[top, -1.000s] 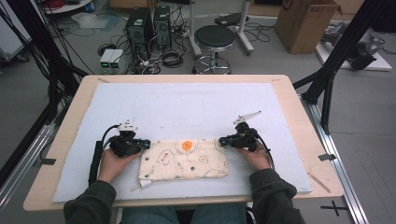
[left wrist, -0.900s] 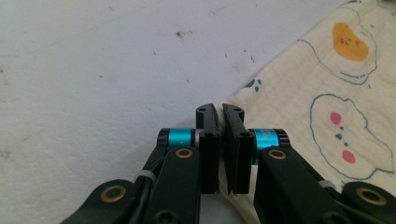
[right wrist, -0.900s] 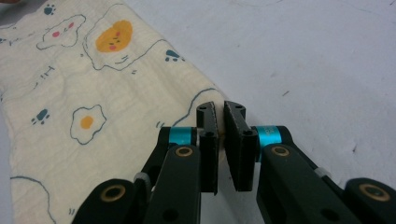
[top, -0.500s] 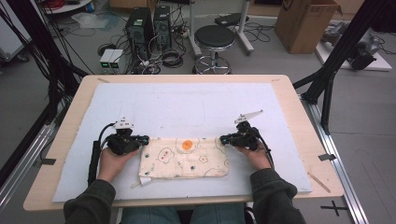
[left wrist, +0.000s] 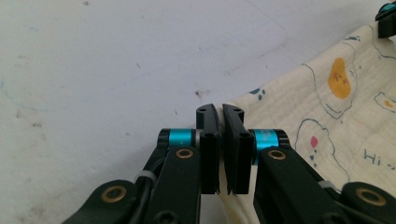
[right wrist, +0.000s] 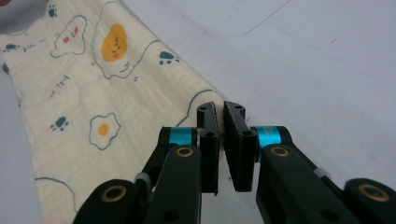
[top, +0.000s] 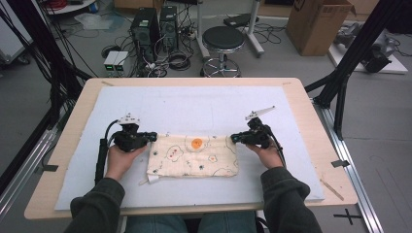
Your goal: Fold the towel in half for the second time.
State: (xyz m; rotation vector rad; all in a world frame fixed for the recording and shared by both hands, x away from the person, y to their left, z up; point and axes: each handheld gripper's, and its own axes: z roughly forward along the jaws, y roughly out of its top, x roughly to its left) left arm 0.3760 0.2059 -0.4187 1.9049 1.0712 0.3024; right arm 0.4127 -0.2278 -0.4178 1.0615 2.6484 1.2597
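Beyond the cloth point(top: 193, 156), toward 12 o'clock, you have the white surface point(top: 204, 104) bare up to its far edge. At 9 and 3 o'clock a free strip runs outside each tool. Only the flat cloth lies between them.

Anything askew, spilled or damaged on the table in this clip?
Nothing spilled or damaged. The cream egg-print cloth lies folded and slightly crooked on the white table mat, with a small tab poking out at its near-left corner.

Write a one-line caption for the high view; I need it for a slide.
Seated person's left gripper and right gripper pinch the far corners of a printed cloth on a white mat.
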